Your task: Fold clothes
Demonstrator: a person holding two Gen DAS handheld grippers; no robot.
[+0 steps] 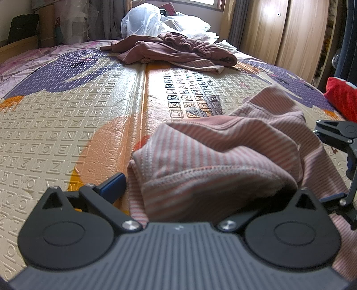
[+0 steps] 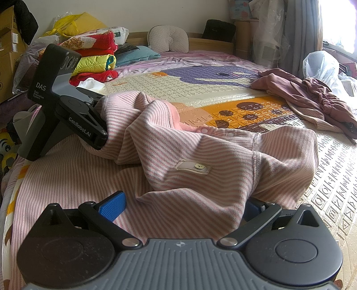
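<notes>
Pink-striped ribbed garment [image 2: 200,145] w/ snap buttons is lying bunched on embossed foam mat [image 1: 67,116]. Left gripper [image 1: 200,189] and right gripper [image 2: 183,205]: fingers are standing apart, fabric mounding betw. them.

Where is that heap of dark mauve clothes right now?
The dark mauve clothes lie on the far part of the play mat, beyond the striped garment, just before the white plastic bags by the window.
</notes>
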